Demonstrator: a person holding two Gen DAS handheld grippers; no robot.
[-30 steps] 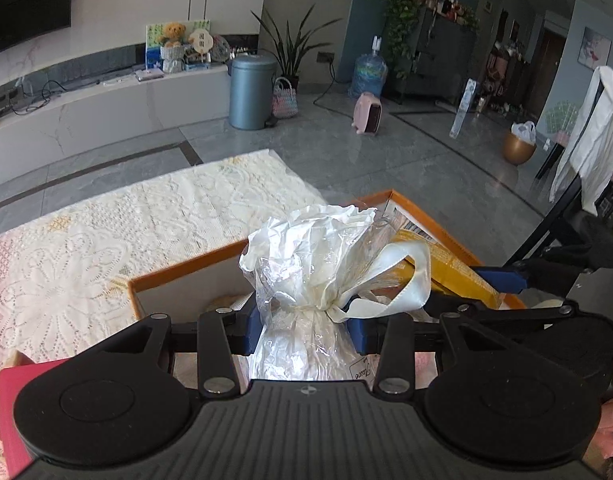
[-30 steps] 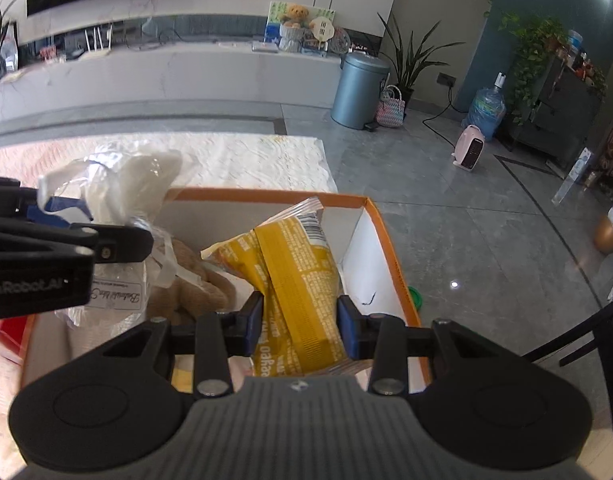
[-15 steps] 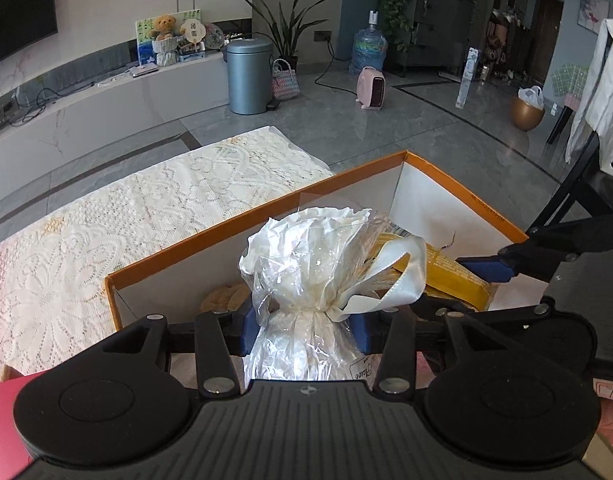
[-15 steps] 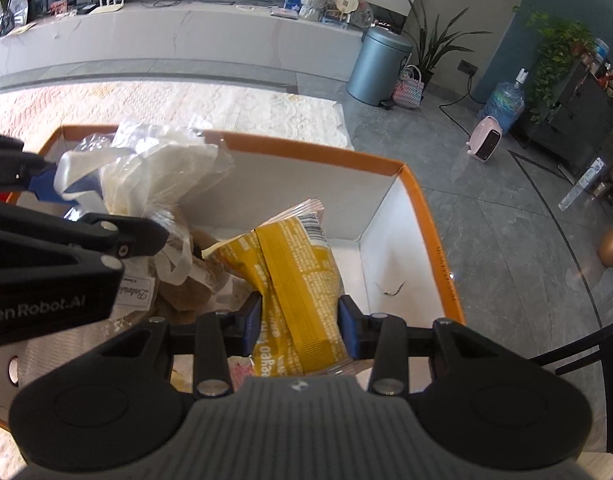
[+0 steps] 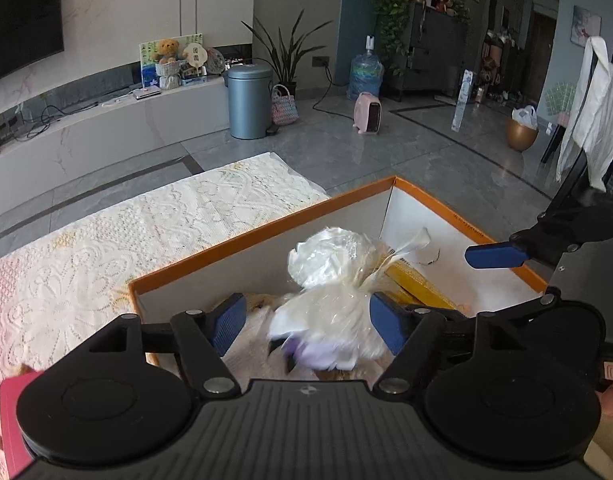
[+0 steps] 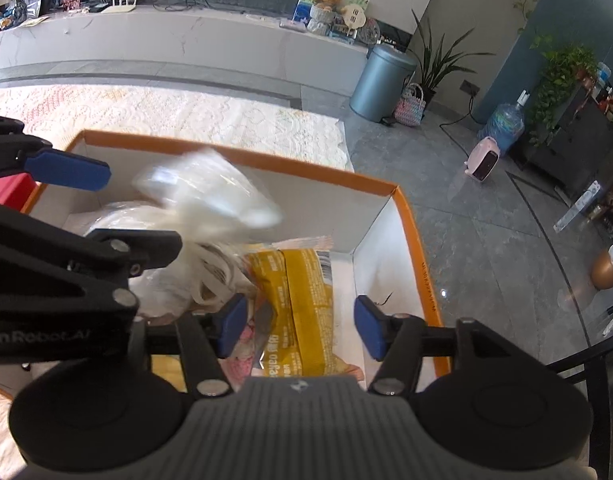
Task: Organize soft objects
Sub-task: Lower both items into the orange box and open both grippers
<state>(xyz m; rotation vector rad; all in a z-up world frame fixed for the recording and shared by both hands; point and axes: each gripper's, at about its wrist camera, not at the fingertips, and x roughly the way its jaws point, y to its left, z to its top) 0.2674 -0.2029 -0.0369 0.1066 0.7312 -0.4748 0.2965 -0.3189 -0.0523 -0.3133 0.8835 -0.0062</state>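
An orange-rimmed white box (image 5: 262, 230) (image 6: 410, 216) holds soft items. A clear plastic bag tied with a white ribbon (image 5: 330, 300) (image 6: 210, 196) lies blurred inside the box between the open fingers of my left gripper (image 5: 306, 324), not touching them. A yellow snack packet (image 6: 302, 300) (image 5: 420, 290) lies in the box between the open fingers of my right gripper (image 6: 298, 326), free of the pads. The right gripper's blue fingertip (image 5: 494, 255) shows over the box's right side in the left wrist view.
The box stands on a white lace tablecloth (image 5: 146, 236) (image 6: 186, 116). A red object (image 5: 10, 404) lies at the box's left. More soft items, pink and tan, lie under the bags in the box. Grey tiled floor (image 6: 486, 216) lies beyond the table edge.
Both grippers have opened. The tied plastic bag has dropped out of the left gripper into the box, and the yellow packet has been let go from the right gripper.
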